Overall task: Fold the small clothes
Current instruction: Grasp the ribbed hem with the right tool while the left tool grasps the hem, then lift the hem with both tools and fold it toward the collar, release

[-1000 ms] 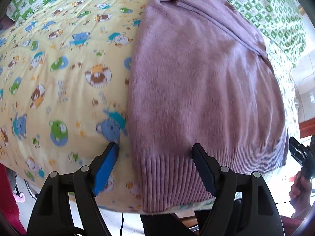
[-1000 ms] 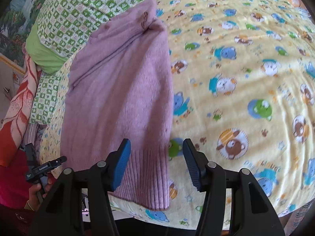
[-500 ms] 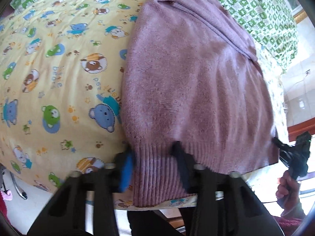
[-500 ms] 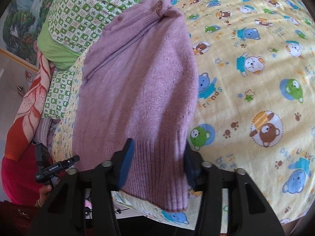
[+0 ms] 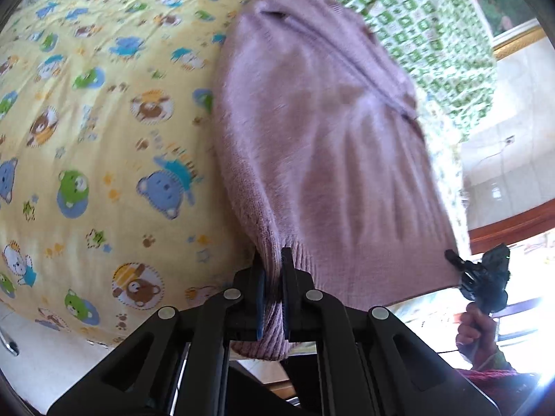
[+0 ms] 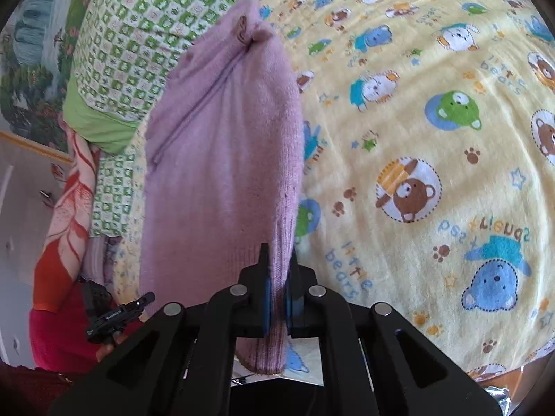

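Purple sweater hem pinched inside both hand-held grippers.

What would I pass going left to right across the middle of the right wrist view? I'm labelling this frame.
Red patterned cloth → green checked pillow → purple sweater, its hem pinched in the right gripper → yellow bear-print sheet.

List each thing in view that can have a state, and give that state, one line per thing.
Purple knitted sweater: lying lengthwise on the bed, both corners of its ribbed hem pinched and gathered.
Left gripper: shut on the ribbed hem.
Right gripper: shut on the ribbed hem.
Yellow bear-print bed sheet: spread over the bed, slightly wrinkled.
Green checked pillow: resting beyond the sweater's far end.
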`<action>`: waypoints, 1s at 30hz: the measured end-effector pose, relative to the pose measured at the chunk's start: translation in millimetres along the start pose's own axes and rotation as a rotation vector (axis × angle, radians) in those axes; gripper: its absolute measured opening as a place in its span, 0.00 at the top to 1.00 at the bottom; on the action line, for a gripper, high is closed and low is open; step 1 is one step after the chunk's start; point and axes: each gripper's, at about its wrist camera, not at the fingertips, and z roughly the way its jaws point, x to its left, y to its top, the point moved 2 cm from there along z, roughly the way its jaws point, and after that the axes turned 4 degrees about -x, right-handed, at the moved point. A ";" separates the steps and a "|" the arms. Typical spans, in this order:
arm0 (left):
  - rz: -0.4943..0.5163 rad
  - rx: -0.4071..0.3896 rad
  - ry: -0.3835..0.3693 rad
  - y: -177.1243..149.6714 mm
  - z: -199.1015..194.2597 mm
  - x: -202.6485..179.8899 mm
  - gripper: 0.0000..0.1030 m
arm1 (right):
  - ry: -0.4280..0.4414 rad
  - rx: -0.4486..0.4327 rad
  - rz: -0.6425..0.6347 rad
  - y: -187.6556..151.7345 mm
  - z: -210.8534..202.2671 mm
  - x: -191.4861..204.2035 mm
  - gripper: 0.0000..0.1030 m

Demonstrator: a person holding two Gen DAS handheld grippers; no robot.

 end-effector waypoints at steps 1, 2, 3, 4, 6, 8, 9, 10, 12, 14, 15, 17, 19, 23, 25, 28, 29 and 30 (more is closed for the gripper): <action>0.003 -0.006 -0.011 2.4 -2.4 -2.9 0.95 | 0.012 -0.003 -0.004 1.5 -1.0 3.2 0.93; 0.004 -0.014 -0.024 5.8 -4.8 -6.4 0.95 | 0.028 -0.005 -0.008 4.1 -1.9 7.0 0.93; 0.003 -0.025 -0.039 10.4 -7.9 -9.5 0.95 | 0.041 -0.010 -0.009 6.5 -2.6 10.0 0.93; -0.001 -0.037 -0.051 15.0 -10.6 -12.6 0.95 | 0.058 -0.015 -0.009 10.6 -3.9 12.2 0.93; -0.013 -0.071 -0.079 29.5 -18.1 -18.7 0.96 | 0.086 -0.031 -0.010 18.6 -6.4 21.6 0.93; -0.015 -0.099 -0.093 42.2 -22.4 -25.7 0.96 | 0.117 -0.049 -0.029 28.9 -9.1 34.1 0.93; -0.014 -0.117 -0.099 51.2 -24.8 -30.5 0.96 | 0.130 -0.057 -0.036 33.1 -10.2 39.5 0.93; -0.014 -0.131 -0.105 59.1 -26.6 -34.8 0.96 | 0.143 -0.065 -0.042 37.2 -11.3 45.4 0.93; -0.001 -0.161 -0.114 78.5 -30.1 -42.4 0.96 | 0.166 -0.086 -0.057 49.9 -12.0 58.6 0.93; 0.010 -0.188 -0.116 96.4 -31.8 -47.2 0.96 | 0.190 -0.108 -0.066 65.4 -11.8 68.6 0.93; 0.009 -0.208 -0.121 110.3 -31.7 -50.0 0.96 | 0.199 -0.119 -0.071 73.7 -10.6 74.6 0.93; 0.006 -0.236 -0.116 129.2 -28.8 -56.0 0.96 | 0.209 -0.141 -0.084 91.8 -6.6 84.5 0.93; 0.003 -0.266 -0.112 153.4 -26.9 -58.4 0.96 | 0.212 -0.161 -0.093 110.9 0.4 93.1 0.93; 0.002 -0.309 -0.091 204.3 -16.7 -60.4 0.96 | 0.193 -0.198 -0.101 152.4 16.3 101.8 0.93; -0.004 -0.322 -0.083 226.4 -9.6 -61.7 0.96 | 0.184 -0.213 -0.093 172.9 26.4 104.7 0.93; -0.004 -0.340 -0.081 263.7 3.5 -69.0 0.96 | 0.176 -0.229 -0.086 204.9 42.5 109.7 0.93; -0.005 -0.343 -0.083 270.9 6.3 -70.3 0.96 | 0.177 -0.233 -0.086 215.6 48.2 111.7 0.93; -0.007 -0.348 -0.080 284.5 13.4 -72.0 0.96 | 0.177 -0.238 -0.085 227.5 54.9 114.4 0.93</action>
